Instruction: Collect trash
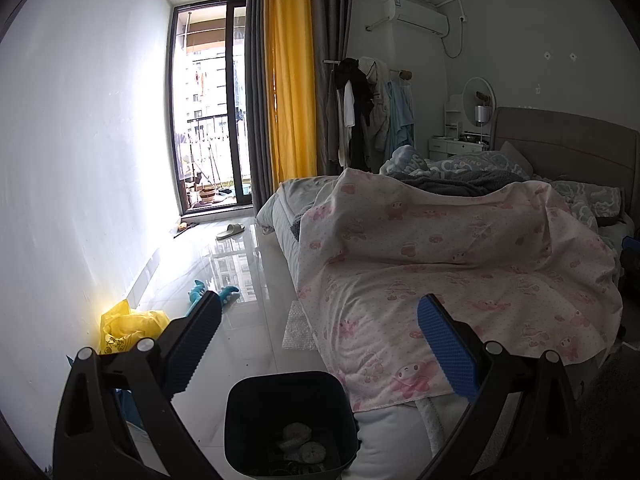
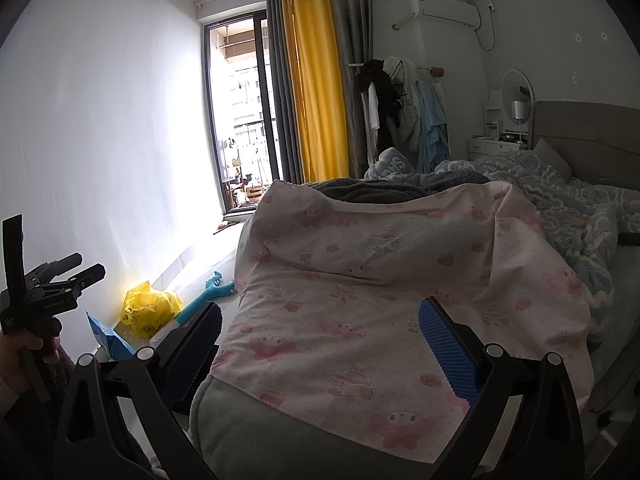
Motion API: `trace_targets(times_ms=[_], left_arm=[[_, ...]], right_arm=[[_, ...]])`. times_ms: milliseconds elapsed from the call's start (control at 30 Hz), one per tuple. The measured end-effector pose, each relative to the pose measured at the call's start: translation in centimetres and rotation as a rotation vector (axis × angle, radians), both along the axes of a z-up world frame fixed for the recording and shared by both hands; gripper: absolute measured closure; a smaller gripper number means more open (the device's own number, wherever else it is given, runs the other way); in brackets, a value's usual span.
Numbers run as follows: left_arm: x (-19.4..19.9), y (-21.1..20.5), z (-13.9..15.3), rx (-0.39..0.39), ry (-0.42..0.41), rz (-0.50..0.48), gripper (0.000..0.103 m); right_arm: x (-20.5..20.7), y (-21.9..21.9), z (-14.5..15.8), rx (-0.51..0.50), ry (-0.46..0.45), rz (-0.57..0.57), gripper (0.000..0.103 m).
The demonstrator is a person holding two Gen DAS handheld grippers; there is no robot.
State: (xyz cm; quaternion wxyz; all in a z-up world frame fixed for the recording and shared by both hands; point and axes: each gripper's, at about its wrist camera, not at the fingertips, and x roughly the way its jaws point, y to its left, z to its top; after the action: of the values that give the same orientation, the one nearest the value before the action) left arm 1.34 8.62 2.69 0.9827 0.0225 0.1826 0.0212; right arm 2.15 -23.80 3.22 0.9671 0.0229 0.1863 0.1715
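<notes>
A dark trash bin stands on the floor by the foot of the bed, with crumpled paper inside. My left gripper is open and empty, held above the bin. A sheet of bubble wrap lies on the floor next to the bed. A yellow plastic bag sits against the left wall; it also shows in the right wrist view. A blue packet lies beside it. My right gripper is open and empty over the pink blanket.
The bed fills the right side. A teal plush toy and a slipper lie on the glossy floor. A clothes rack and balcony door are at the far end. The left gripper's body shows at the left.
</notes>
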Motion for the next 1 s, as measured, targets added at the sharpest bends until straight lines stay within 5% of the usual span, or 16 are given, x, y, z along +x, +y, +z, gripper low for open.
trace_targets(times_ms=[1000], left_arm=[[0.05, -0.37, -0.18, 0.001, 0.001, -0.008, 0.003]], right_arm=[[-0.21, 0.15, -0.02, 0.002, 0.0, -0.004, 0.003]])
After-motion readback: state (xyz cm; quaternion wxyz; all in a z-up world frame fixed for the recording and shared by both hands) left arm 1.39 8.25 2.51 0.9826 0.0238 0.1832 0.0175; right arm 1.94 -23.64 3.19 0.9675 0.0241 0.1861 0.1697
